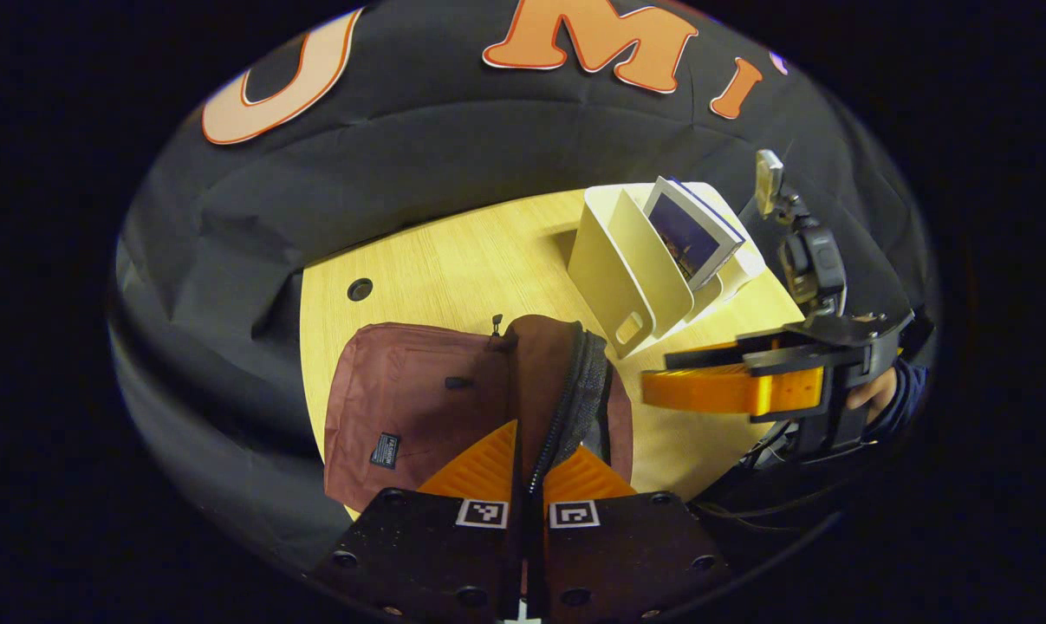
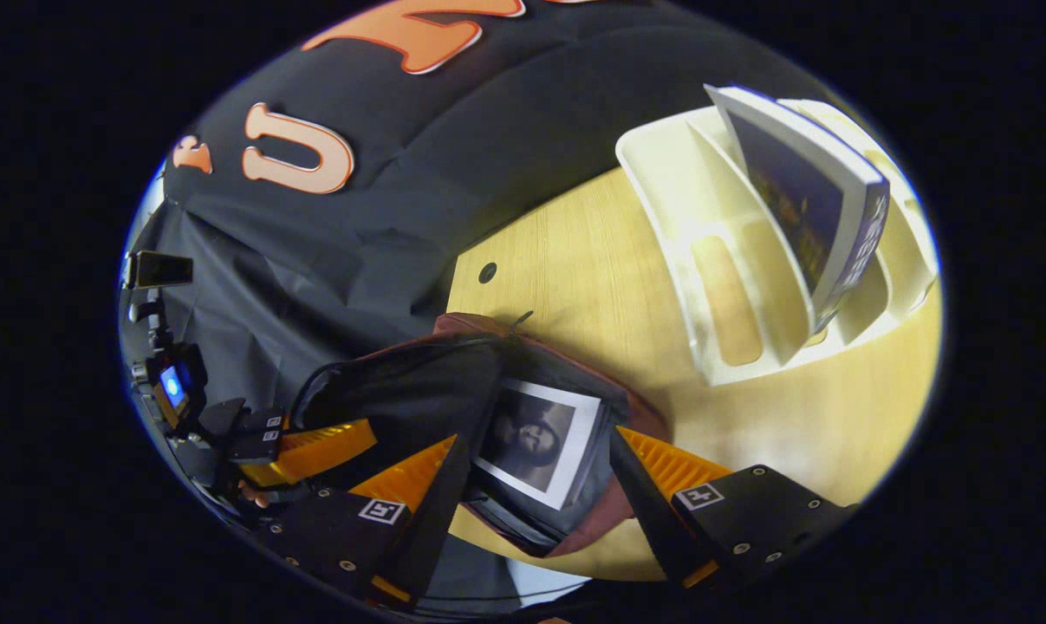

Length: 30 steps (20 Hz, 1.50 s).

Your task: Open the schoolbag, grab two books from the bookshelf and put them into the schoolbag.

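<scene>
Schoolbag (image 1: 401, 407) – matt woven cloth; bookshelf (image 1: 626, 269) – smooth plastic; table (image 1: 471, 260) – wood-grain; book (image 2: 821, 217) glossy.

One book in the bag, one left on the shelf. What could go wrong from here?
1. The left gripper pinches the bag's zipper edge; if it slips, the flap may drop over the opening and block the second book.
2. The book already in the bag lies near the mouth, so the next one may catch on it.
3. The remaining book leans tilted in the shelf; the open right gripper could tip the light shelf when pulling it.
</scene>
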Available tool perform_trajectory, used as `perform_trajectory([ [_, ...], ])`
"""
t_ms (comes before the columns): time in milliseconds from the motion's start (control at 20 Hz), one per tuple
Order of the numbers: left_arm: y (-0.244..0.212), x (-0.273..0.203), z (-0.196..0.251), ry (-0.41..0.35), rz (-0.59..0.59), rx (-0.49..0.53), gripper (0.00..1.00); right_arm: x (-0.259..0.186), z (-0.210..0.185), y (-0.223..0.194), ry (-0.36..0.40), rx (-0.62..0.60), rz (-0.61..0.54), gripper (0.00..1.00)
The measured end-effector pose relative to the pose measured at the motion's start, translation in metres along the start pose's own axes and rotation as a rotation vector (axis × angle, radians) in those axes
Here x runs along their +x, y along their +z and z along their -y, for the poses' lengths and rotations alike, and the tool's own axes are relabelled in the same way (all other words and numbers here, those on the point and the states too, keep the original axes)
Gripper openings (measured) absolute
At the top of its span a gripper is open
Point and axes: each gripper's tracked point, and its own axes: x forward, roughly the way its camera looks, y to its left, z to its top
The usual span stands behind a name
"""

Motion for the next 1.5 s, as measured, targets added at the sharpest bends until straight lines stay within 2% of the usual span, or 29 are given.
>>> perform_trajectory([
  [100, -0.001, 0.002, 0.001, 0.003, -0.008, -0.005, 0.04, -0.022, 0.016, 0.006, -0.050, -0.067, -0.018, 0.97],
  [200, 0.000, 0.005, 0.003, 0.003, -0.013, -0.009, 0.03, -0.044, 0.032, 0.005, -0.098, -0.124, -0.083, 0.97],
  [300, -0.001, 0.008, 0.006, 0.003, -0.018, -0.014, 0.04, -0.069, 0.035, 0.015, -0.103, -0.178, -0.108, 0.97],
  [450, -0.005, 0.013, 0.009, 0.004, -0.027, -0.023, 0.04, -0.100, 0.049, 0.052, -0.168, -0.278, -0.084, 0.98],
  [600, -0.004, 0.014, 0.008, 0.011, -0.035, -0.020, 0.03, -0.121, 0.063, 0.089, -0.229, -0.310, -0.072, 0.97],
  [650, -0.004, 0.016, 0.008, 0.015, -0.043, -0.019, 0.04, -0.123, 0.073, 0.100, -0.279, -0.343, -0.063, 0.97],
  [900, -0.002, 0.021, 0.007, 0.024, -0.055, -0.029, 0.04, -0.112, 0.090, 0.149, -0.329, -0.348, -0.067, 0.98],
  [1000, -0.003, 0.022, 0.004, 0.026, -0.064, -0.031, 0.04, -0.102, 0.114, 0.157, -0.377, -0.356, -0.096, 0.97],
  [1300, -0.005, 0.030, -0.001, 0.038, -0.084, -0.062, 0.03, -0.059, 0.143, 0.172, -0.376, -0.292, -0.200, 0.98],
  [1500, -0.006, 0.038, -0.002, 0.033, -0.106, -0.081, 0.04, -0.032, 0.171, 0.173, -0.430, -0.296, -0.269, 0.96],
])
